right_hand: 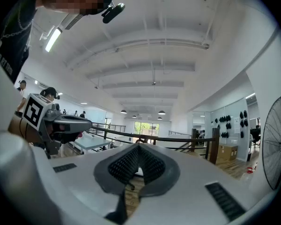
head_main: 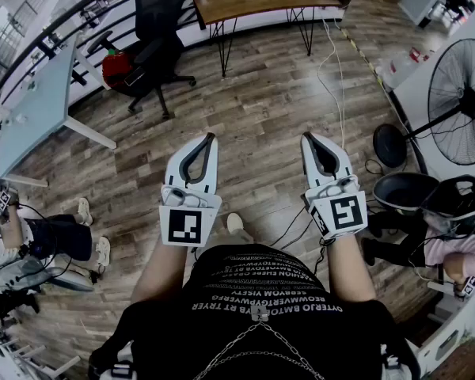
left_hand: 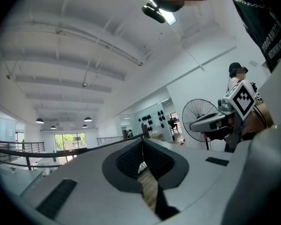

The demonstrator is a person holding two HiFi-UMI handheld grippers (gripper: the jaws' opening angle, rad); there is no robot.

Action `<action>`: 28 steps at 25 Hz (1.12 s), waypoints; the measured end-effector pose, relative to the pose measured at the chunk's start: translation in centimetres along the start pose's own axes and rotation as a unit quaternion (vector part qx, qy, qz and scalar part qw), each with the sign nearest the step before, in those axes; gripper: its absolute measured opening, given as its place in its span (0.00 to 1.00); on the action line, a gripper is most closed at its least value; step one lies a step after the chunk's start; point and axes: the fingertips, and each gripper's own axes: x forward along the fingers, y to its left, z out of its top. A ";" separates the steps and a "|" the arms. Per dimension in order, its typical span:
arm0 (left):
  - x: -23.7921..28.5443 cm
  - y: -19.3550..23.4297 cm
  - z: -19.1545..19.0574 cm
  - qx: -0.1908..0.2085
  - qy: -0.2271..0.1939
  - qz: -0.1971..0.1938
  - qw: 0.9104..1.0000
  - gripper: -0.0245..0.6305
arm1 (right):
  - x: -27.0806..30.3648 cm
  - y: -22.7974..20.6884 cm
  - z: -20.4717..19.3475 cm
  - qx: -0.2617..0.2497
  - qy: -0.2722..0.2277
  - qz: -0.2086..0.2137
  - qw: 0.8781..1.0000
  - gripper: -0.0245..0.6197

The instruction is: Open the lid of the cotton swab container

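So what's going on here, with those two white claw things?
A person holds a left gripper and a right gripper out level above the wooden floor. Both have their jaws shut on nothing. No cotton swab container shows in any view, so the lid-opening has not begun.

We see an evenly bright room, lit by a ceiling strip light (right_hand: pixel 52 39), small pendant lamps (right_hand: pixel 161 112) and daylight from a far window (left_hand: pixel 70 142), with only soft shadows on the wood floor (head_main: pixel 253 109). Wide-angle bending curves straight lines in all three views, black corners ring both gripper views, and the nearest surfaces look slightly soft.
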 end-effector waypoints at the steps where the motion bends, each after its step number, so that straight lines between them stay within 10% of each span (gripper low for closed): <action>1: 0.6 -0.4 -0.4 0.000 0.005 -0.003 1.000 0.08 | 0.0 -0.5 -0.4 0.000 0.002 -0.002 1.000 0.06; 28: 9.0 13.0 -6.4 -0.085 -0.008 -0.013 0.996 0.08 | 12.2 0.9 -2.4 0.018 0.055 -0.022 0.998 0.10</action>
